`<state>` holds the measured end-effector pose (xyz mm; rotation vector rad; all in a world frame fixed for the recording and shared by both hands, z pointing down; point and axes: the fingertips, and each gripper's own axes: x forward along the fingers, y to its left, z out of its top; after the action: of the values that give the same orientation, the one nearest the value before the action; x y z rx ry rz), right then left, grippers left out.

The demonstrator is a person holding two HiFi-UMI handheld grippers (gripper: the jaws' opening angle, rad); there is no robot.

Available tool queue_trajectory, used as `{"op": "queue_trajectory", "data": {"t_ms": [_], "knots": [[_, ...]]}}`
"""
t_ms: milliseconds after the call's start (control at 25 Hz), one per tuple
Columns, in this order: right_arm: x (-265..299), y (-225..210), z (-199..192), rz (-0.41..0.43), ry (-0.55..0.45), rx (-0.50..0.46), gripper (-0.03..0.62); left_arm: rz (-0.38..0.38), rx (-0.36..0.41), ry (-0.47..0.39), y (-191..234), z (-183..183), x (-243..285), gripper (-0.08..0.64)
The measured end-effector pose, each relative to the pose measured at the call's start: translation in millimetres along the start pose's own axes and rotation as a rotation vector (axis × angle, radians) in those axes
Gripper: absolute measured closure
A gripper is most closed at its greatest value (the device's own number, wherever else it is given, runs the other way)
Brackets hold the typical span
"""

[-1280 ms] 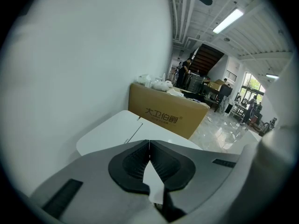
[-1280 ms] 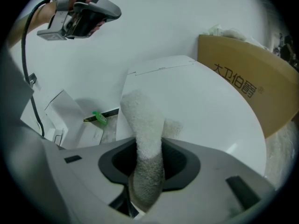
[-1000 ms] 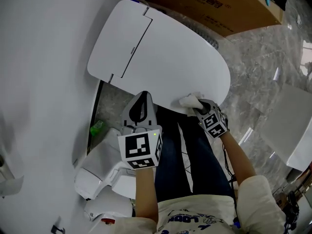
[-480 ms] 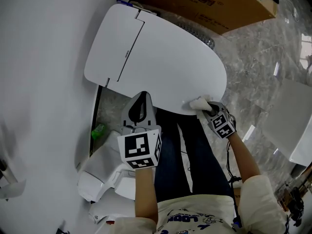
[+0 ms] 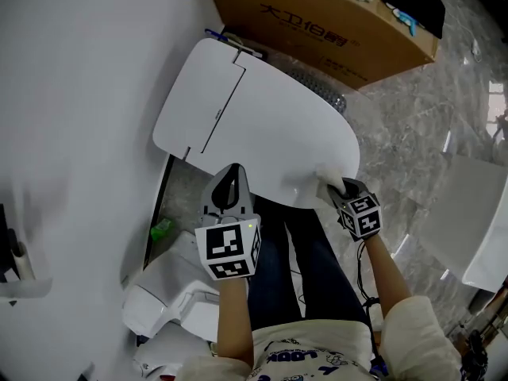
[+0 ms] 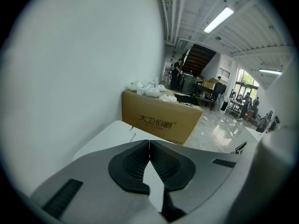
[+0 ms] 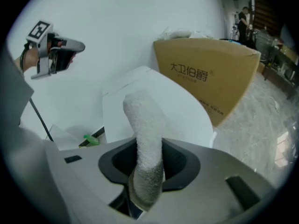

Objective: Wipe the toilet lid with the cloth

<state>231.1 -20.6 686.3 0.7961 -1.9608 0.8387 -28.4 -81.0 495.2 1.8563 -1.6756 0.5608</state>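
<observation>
The white toilet lid (image 5: 262, 125) lies closed below me, its hinge end towards the cardboard box. My right gripper (image 5: 332, 187) is shut on a white cloth (image 5: 324, 176) and holds it at the lid's near right edge. In the right gripper view the cloth (image 7: 145, 125) stands up between the jaws of the right gripper (image 7: 148, 171), above the lid (image 7: 182, 111). My left gripper (image 5: 230, 173) hovers over the lid's near left edge, shut and with nothing in it. In the left gripper view the tips of the left gripper (image 6: 149, 142) meet over the lid (image 6: 105, 136).
A brown cardboard box (image 5: 333, 22) stands behind the toilet, seen too as the box (image 6: 159, 118) and the box (image 7: 210, 73). White wall runs along the left. A green object (image 5: 161, 229) lies by the toilet base, white parts (image 5: 159, 300) lie lower left, and marble floor (image 5: 413, 125) is on the right.
The right gripper has carried the cloth to the right along the lid's near edge, towards its rounded front. The left gripper has stayed shut in about the same place.
</observation>
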Motion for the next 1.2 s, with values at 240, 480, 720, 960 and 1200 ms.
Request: {"op": "queue_trajectory", "data": {"t_ms": [240, 480, 720, 960, 1200], "knots": [[-76, 12, 123, -0.035, -0.234, 0.013, 0.472, 0.055, -0.025, -0.090, 8, 65, -34, 0.555], [-169, 42, 235, -0.059, -0.445, -0.008, 0.472, 0.086, -0.023, -0.204, 9, 142, -89, 0.555], [-270, 87, 337, -0.039, -0.670, -0.025, 0.472, 0.116, 0.009, -0.341, 8, 226, -153, 0.555], [-353, 132, 408, -0.019, -0.864, -0.089, 0.472, 0.153, 0.046, -0.475, 6, 287, -208, 0.555], [-403, 166, 449, -0.019, -0.983, -0.153, 0.473, 0.189, 0.080, -0.586, 7, 332, -255, 0.555]]}}
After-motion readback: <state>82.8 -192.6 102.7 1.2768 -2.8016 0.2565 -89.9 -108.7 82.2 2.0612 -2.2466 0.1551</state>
